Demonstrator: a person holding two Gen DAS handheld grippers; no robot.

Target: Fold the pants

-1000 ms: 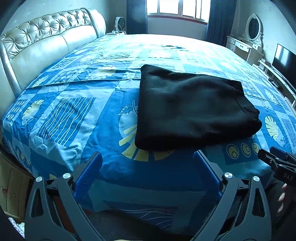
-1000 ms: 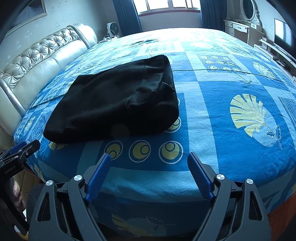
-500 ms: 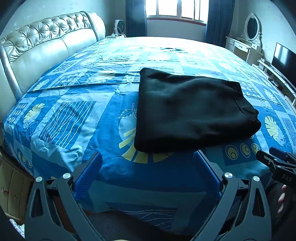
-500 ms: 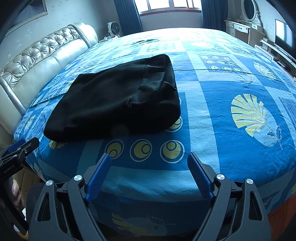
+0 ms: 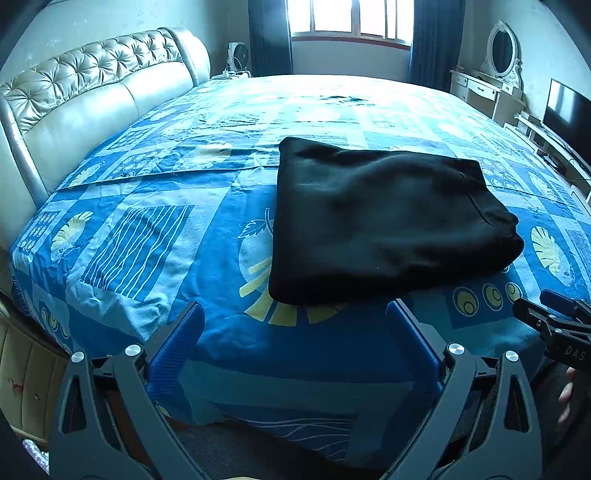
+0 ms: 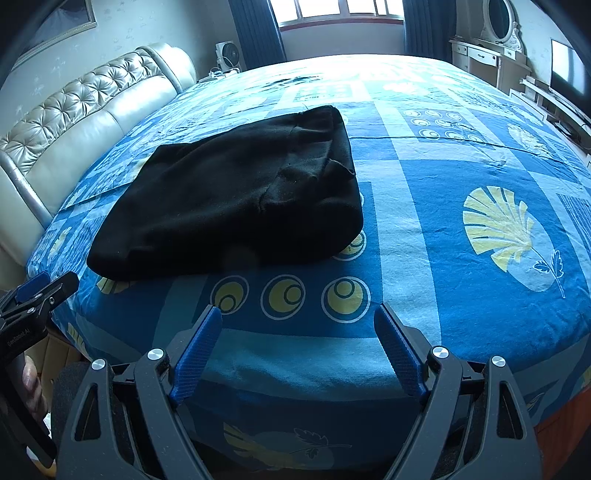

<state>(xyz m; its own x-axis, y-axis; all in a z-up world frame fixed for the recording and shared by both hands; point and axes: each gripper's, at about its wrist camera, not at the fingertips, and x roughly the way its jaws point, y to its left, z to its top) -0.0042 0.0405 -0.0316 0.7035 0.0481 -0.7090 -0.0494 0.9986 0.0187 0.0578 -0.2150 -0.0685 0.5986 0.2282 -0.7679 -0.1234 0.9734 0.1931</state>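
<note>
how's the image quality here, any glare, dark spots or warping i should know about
Left wrist view: the window is blown out and washes the far bedspread pale; the black pants show almost no fold detail. Right wrist view: the same glare on the far bedspread, the pants a little more textured. Both views bend straight lines strongly and go dark in the corners.

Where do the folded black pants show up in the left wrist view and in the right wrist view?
Left wrist view: pants lie centre-right, beyond the open tongs.
Right wrist view: pants lie left of centre on the bedspread.
Shared landmark: the tufted headboard, at the left edge in both.
</note>
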